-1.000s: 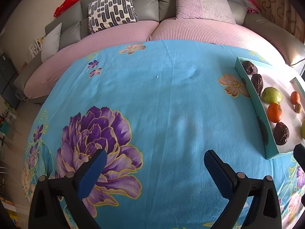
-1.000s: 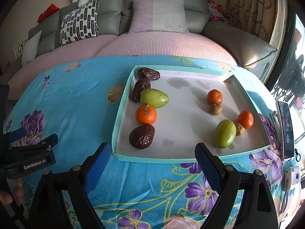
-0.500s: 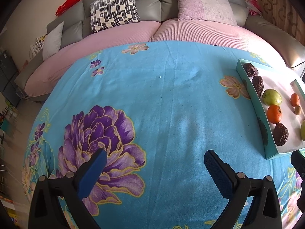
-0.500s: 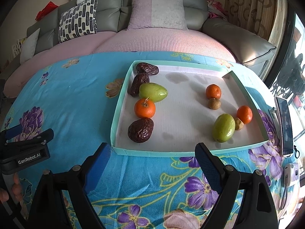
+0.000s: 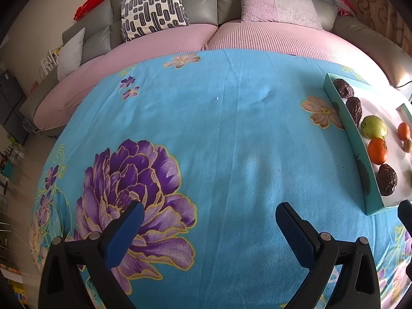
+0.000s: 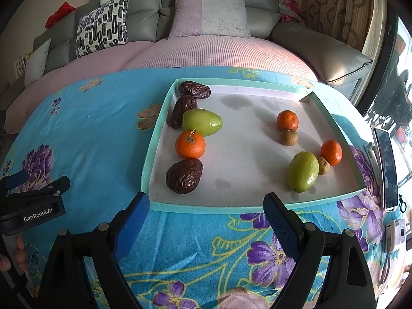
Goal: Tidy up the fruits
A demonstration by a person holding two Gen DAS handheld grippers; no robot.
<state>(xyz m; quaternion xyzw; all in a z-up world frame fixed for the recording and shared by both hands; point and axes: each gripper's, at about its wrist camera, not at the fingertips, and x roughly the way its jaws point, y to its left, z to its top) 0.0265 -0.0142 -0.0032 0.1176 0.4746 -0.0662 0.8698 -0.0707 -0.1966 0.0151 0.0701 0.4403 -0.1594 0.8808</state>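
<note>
At the near edge of the teal tray [image 6: 152,139], the right gripper [image 6: 206,215] hangs over the flowered blue cloth [image 5: 219,134] with its blue pads spread wide and nothing between them, aimed along the tray's length. All the fruit lies inside the tray: by the left wall, from near to far, a wrinkled dark fruit [image 6: 184,172], an orange [image 6: 190,144], a green fruit [image 6: 202,121] and two more dark ones toward the far left corner; by the right wall a second green fruit [image 6: 303,171] touching a small brown one, then two oranges with another small brown fruit between them. Kinds are mixed on both sides, which fits either sorting under way or a layout already accepted. Any pick should come from above, pads straddling one fruit clear of its neighbours, closing gently since round fruit rolls. The left gripper [image 5: 208,221], also released and empty, sits low over bare cloth, well left of the tray.
</note>
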